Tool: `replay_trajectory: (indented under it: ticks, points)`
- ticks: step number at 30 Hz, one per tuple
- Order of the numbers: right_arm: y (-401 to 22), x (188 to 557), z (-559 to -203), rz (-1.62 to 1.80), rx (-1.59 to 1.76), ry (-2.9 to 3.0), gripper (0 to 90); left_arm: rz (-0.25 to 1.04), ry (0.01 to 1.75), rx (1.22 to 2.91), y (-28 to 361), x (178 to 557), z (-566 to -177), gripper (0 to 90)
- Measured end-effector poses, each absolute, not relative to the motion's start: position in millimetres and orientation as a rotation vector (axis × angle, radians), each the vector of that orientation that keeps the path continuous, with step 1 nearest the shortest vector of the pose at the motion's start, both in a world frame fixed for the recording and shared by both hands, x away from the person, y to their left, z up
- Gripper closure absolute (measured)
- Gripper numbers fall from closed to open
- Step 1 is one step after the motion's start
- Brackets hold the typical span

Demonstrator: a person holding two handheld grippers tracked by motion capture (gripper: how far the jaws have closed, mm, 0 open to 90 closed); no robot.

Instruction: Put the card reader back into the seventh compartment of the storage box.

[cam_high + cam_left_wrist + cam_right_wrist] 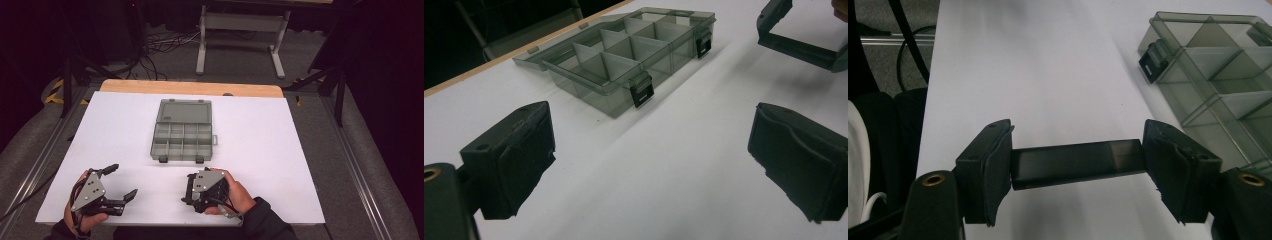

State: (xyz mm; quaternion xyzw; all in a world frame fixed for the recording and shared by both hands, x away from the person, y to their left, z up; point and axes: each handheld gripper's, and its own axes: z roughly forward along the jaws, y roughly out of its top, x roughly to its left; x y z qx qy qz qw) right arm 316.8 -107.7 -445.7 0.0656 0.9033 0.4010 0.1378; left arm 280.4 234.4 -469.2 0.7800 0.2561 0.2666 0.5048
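right gripper [1075, 162]: jaws clamp dark divider strip [1075, 162] | left gripper [649, 165]: jaws wide | organizer box [181, 131]: lid open

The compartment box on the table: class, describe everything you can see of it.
The compartment box is smoky, see-through plastic, seemingly empty. Its lid lies open flat behind the tray. Dividers split the tray into two rows of compartments. Two black latches sit on its front wall. It rests mid-table on the white sheet, untouched.
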Motion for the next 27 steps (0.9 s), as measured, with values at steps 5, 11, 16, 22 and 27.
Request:
replay_trajectory:
  ticks: [5,11,16,22,27]
  points:
    - [-113.1,321.2,-441.4,1.173,0.222,2.579,30.5,0.638,0.622,1.884,234.8,280.7,-469.7,5.7]
    - [-119.8,328.4,-436.0,1.168,0.260,2.517,30.5,0.638,0.625,1.884,235.1,280.6,-469.6,5.7]
    - [-124.6,335.2,-432.7,1.184,0.299,2.480,30.5,0.638,0.625,1.887,234.8,281.2,-470.1,5.7]
    - [-128.8,348.0,-426.4,1.190,0.343,2.419,30.5,0.636,0.621,1.885,233.8,281.1,-470.6,5.8]
    - [-129.5,358.6,-424.9,1.193,0.374,2.395,30.5,0.635,0.620,1.888,234.1,281.6,-470.7,5.8]
